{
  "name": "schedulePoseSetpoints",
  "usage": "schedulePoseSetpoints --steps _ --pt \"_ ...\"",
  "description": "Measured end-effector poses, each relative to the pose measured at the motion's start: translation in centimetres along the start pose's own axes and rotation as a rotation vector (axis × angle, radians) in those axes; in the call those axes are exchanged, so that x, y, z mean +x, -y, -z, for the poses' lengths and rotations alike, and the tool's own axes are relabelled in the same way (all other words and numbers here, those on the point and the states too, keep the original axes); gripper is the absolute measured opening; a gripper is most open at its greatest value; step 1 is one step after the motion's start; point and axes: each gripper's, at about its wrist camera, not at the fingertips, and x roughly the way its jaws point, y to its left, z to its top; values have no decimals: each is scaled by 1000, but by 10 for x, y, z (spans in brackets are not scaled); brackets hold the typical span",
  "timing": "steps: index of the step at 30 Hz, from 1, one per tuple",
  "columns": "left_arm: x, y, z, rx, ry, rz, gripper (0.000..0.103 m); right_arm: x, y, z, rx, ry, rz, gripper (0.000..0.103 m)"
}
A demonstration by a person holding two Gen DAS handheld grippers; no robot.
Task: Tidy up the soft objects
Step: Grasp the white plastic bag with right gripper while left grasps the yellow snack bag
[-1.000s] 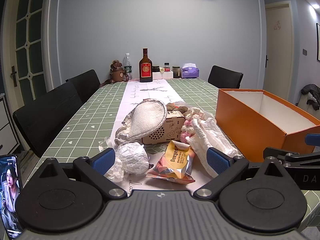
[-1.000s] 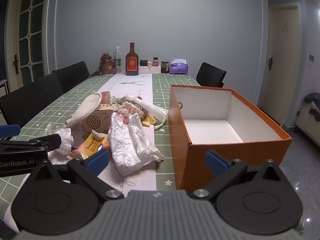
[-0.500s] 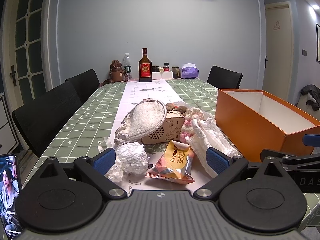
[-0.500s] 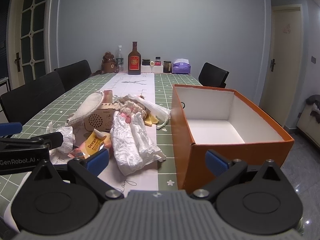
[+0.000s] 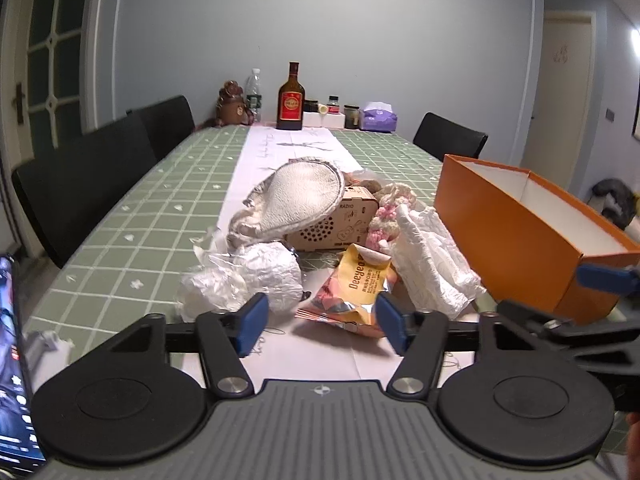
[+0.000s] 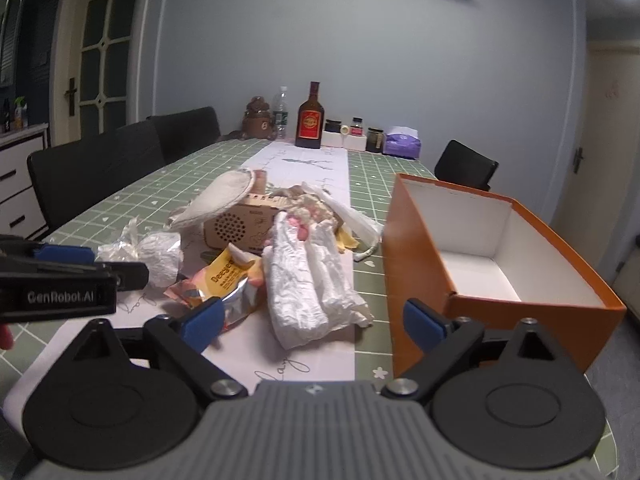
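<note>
Left wrist view: left tool (image 5: 318, 322) closing, empty, over snack bag (image 5: 354, 286); right tool (image 6: 314, 322) closing, wide, empty.

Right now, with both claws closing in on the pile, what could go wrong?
1. The left claw, jaws just narrowing and empty, lines up with the foil snack packet; it may grab that instead of something soft.
2. The wooden radio props up the plush pad; tugging the pad could tip it.
3. The right claw sits close to the orange box and may bump it.
</note>
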Motion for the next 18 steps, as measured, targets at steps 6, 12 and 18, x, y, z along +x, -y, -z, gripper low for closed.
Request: schedulePoseSetpoints --steps 6,12,18 --pt "14 -5 0 -9 -24 54 59 22 -13 4 -56 -34 -38 74" --pt "35 -7 -5 -3 -40 68 72 53 -12 -2 -104 -40 -33 73" --pt "59 -8 -11 -4 -79 104 73 93 -3 -11 -165 -31 -22 73"
